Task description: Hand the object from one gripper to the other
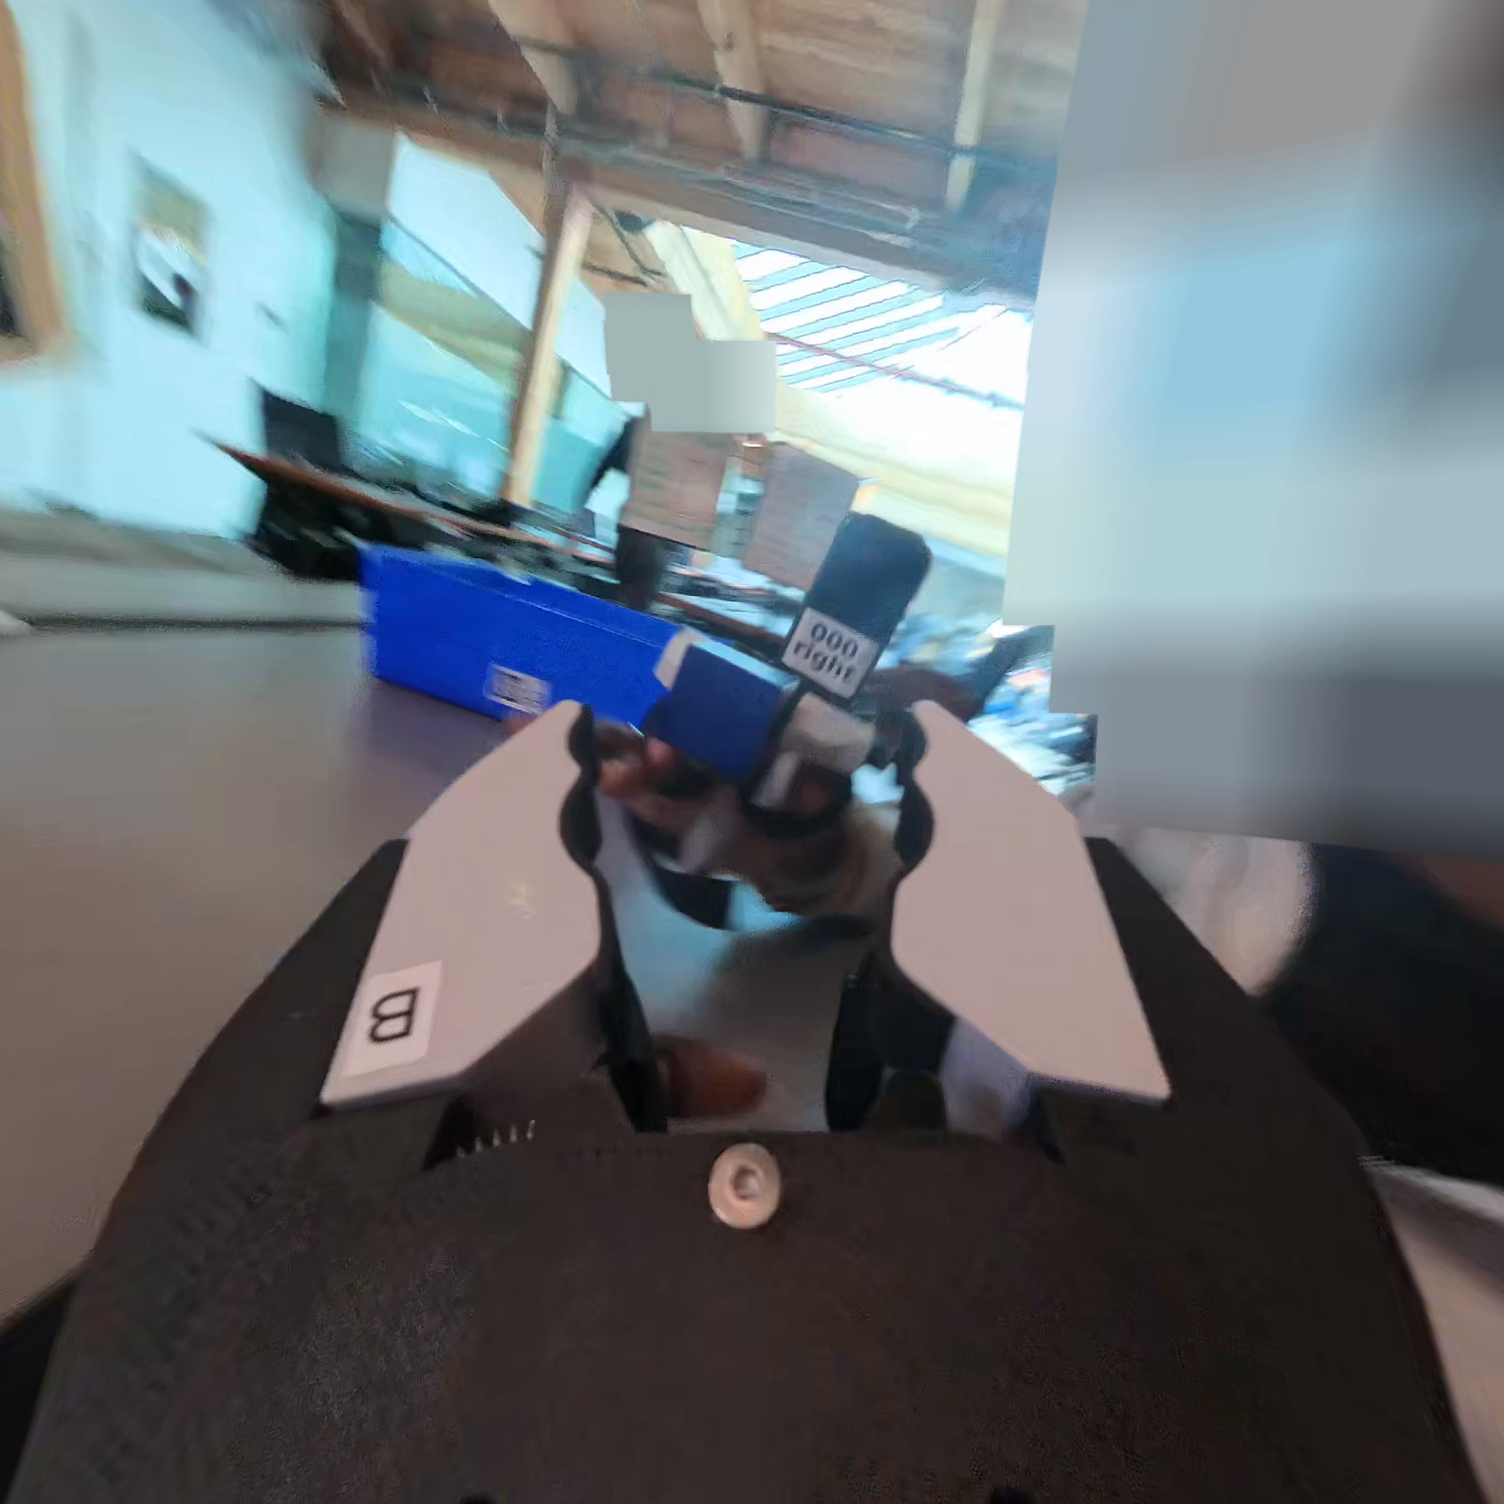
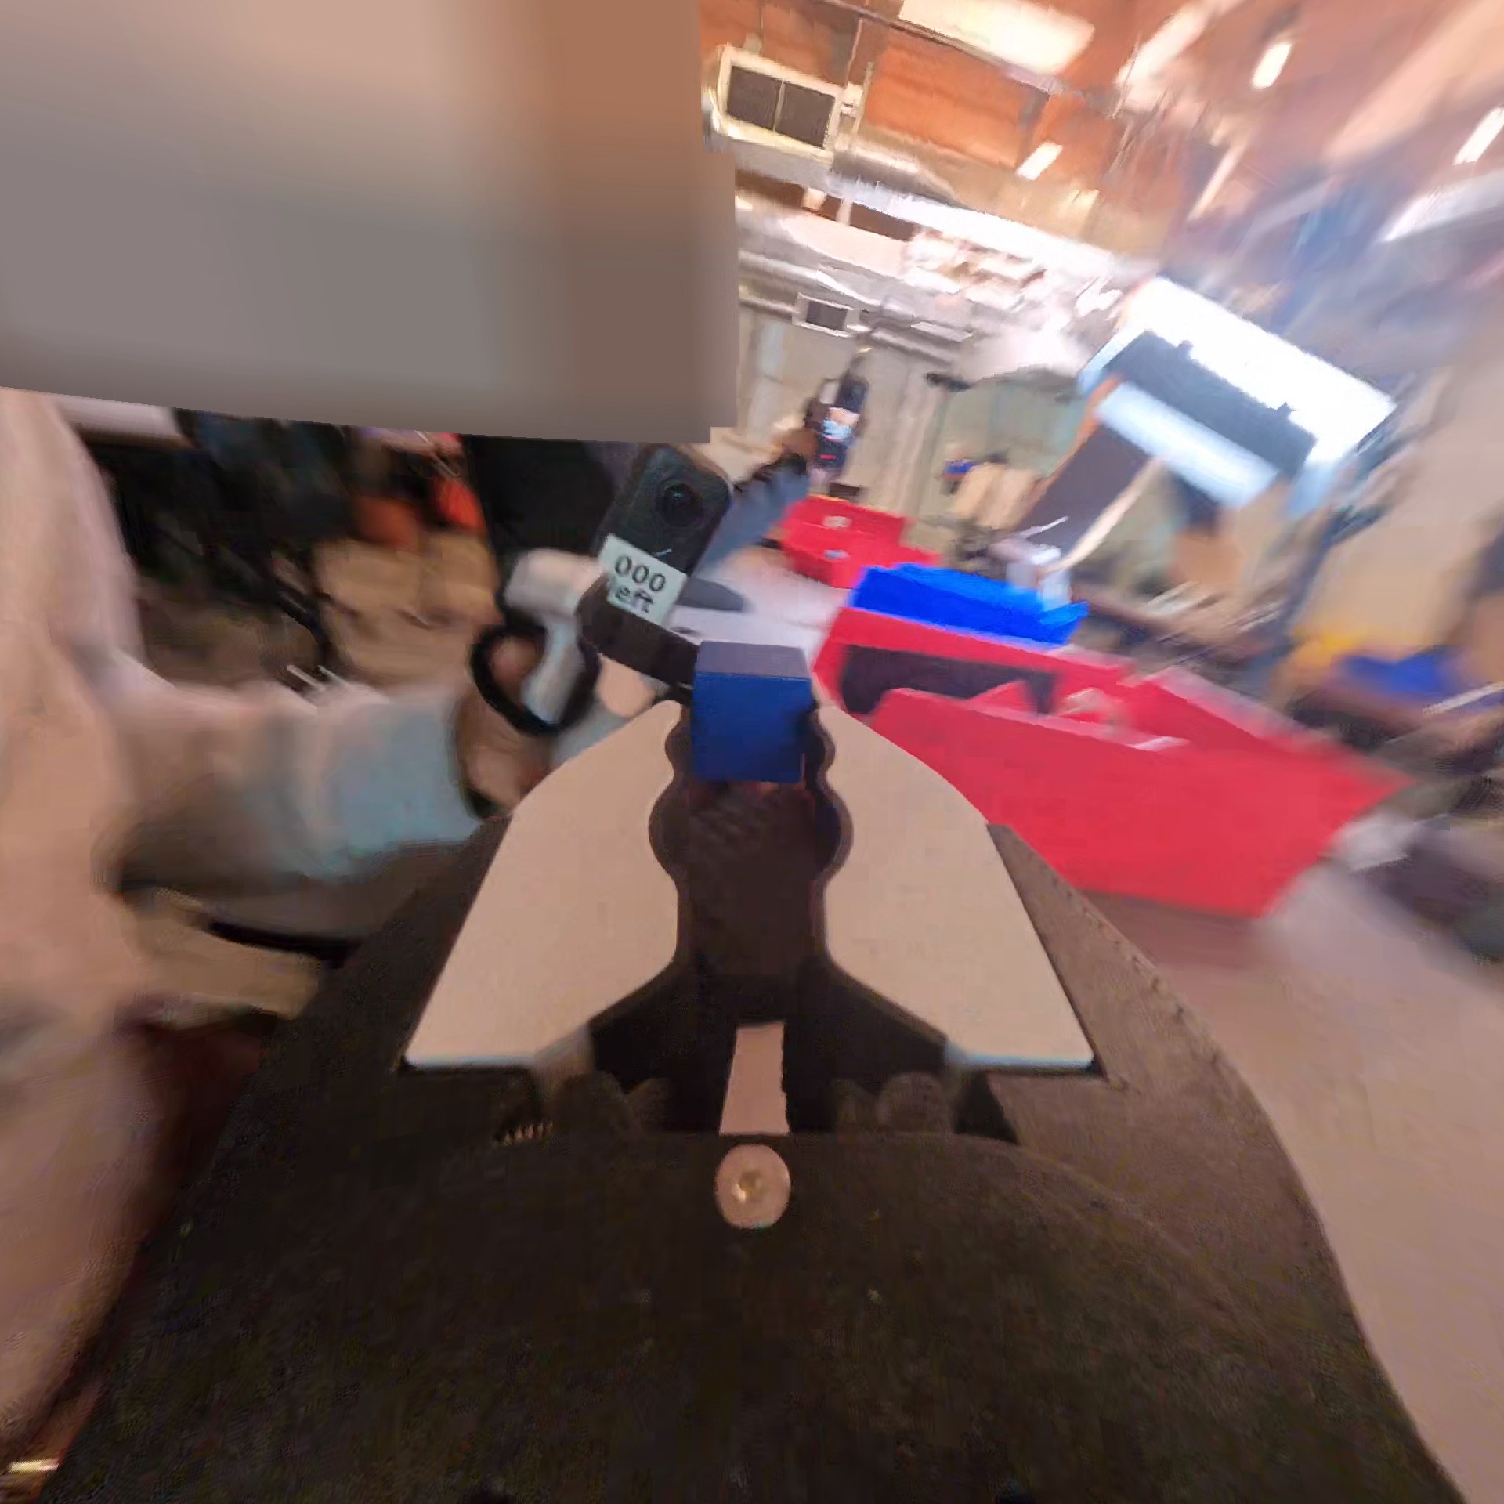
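Right wrist view: my right gripper [image 2: 749, 732] has its fingers [image 2: 570, 895] pinching a blue block [image 2: 745, 716] at the tips; the block stands proud of them, held in the air. Beyond it, my left gripper [image 2: 643, 643] with its camera faces me, near the block but apart from it. Red bins [image 2: 1139, 781] and a blue bin [image 2: 960, 602] sit to the right on the table [image 2: 1343, 1099]. Left wrist view: my left gripper [image 1: 749, 732] has its fingers [image 1: 504, 879] spread wide, nothing between them. Blue block [image 1: 716, 716] is just ahead of their tips, clamped by the right gripper [image 1: 814, 749]. Long blue box [image 1: 504, 643] lies on the table [image 1: 203, 773] behind. Background motion-blurred
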Available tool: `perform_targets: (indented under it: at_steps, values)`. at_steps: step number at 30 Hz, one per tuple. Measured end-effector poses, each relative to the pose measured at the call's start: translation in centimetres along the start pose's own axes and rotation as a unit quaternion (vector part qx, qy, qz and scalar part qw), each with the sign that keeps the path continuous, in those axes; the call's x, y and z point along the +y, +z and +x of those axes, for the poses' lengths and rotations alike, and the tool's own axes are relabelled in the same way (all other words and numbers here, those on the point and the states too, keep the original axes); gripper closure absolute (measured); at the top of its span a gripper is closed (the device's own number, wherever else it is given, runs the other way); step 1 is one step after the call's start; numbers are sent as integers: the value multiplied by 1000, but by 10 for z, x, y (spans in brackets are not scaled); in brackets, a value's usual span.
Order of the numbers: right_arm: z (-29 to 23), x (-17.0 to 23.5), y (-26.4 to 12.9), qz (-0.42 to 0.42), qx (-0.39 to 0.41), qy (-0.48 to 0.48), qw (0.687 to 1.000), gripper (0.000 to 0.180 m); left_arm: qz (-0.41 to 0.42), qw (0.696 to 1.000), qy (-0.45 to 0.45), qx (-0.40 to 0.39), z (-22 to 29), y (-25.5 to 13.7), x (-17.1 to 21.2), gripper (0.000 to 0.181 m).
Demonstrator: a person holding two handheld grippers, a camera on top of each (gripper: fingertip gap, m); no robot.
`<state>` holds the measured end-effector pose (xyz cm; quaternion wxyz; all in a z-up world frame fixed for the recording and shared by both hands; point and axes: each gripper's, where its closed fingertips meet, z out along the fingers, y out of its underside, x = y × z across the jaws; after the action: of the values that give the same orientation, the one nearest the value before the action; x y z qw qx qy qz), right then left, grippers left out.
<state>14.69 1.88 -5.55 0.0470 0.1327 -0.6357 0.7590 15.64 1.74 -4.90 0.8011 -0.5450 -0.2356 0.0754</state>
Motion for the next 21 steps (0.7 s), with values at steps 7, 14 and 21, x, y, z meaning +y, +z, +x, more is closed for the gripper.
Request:
perform_targets:
  at_steps: [7,14,21]
  values:
    - [1,2,-6,42,-188,480,856,153,-83,863,487,-107,-2,-15,7,106]
    - [-12,18,-2,-17,-216,531,819,153,-122,845,511,-98,-3,-5,26,125]
    - [-20,15,0,-23,-224,508,831,150,-132,881,441,-106,-6,-1,28,154]
